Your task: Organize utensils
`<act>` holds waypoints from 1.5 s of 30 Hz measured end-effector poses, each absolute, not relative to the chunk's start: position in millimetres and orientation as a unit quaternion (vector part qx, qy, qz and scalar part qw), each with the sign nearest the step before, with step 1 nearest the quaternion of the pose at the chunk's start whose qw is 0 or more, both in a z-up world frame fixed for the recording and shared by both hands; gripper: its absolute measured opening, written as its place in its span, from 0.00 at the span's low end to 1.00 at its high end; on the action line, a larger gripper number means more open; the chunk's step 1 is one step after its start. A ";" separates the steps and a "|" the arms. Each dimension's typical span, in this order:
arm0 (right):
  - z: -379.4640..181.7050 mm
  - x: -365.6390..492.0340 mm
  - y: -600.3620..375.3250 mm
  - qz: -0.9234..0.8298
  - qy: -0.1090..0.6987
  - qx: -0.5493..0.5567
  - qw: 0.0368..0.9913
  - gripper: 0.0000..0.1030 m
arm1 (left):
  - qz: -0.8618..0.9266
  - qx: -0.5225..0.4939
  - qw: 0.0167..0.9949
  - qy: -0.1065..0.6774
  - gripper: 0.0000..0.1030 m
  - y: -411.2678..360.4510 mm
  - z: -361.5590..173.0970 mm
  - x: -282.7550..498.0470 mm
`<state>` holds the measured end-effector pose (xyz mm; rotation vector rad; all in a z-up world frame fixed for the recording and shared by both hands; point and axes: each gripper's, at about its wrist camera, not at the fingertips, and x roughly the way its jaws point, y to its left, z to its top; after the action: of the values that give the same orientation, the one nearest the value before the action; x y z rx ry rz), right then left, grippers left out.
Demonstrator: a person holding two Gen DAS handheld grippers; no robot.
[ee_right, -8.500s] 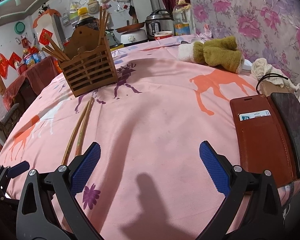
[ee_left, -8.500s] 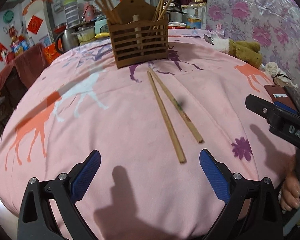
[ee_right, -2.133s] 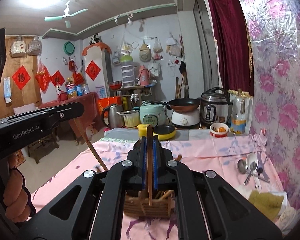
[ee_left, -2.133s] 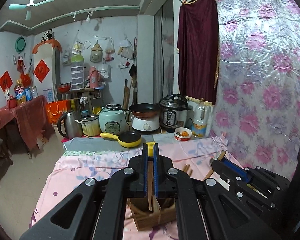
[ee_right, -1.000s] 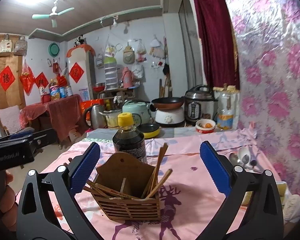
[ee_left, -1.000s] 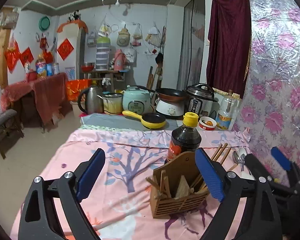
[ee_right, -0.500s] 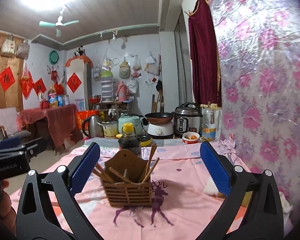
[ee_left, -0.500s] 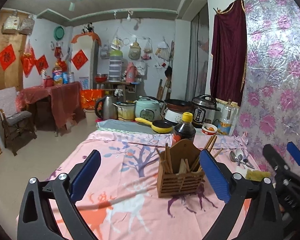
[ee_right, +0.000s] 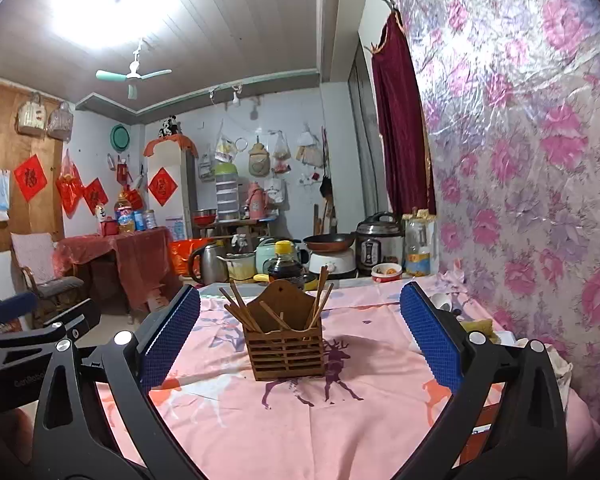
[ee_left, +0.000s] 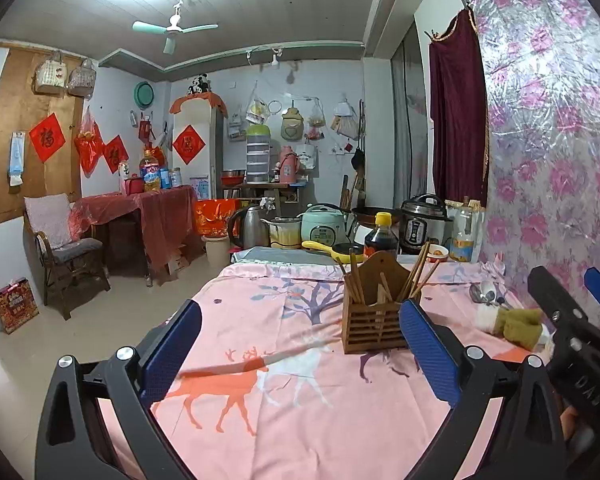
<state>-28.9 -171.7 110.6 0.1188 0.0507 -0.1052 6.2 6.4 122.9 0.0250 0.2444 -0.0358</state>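
Right wrist view shows our right gripper (ee_right: 300, 338) spread wide and empty like the left gripper (ee_left: 298, 348), both held near us, since the chopsticks (ee_right: 319, 297) already stand in the holder (ee_right: 286, 350) mid-table.

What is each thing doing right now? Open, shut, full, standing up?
Left gripper: open, holding nothing.
Right gripper: open, holding nothing.
Brown slatted wooden utensil holder: upright on the pink tablecloth.
Wooden chopsticks: standing tilted in the holder.
Dark sauce bottle with yellow cap: upright, capped.
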 end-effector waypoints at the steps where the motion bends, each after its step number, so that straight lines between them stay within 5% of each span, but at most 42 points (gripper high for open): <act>1: 106.9 -26.6 -170.6 -0.050 0.032 0.062 0.996 0.94 | -0.013 0.016 0.992 0.122 0.94 5.9 120.7 6.9; 15: 53.4 14.8 -185.6 -0.095 0.121 0.069 0.986 0.94 | -0.004 0.011 0.977 0.213 0.94 5.9 52.0 54.1; 45: 63.9 14.5 -193.2 -0.098 0.120 0.070 0.985 0.94 | 0.001 0.031 0.983 0.181 0.94 -12.4 62.7 53.0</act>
<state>14.5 -193.2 63.9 0.1412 0.2410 -0.1969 53.0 -12.4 62.7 0.0632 0.3647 0.0019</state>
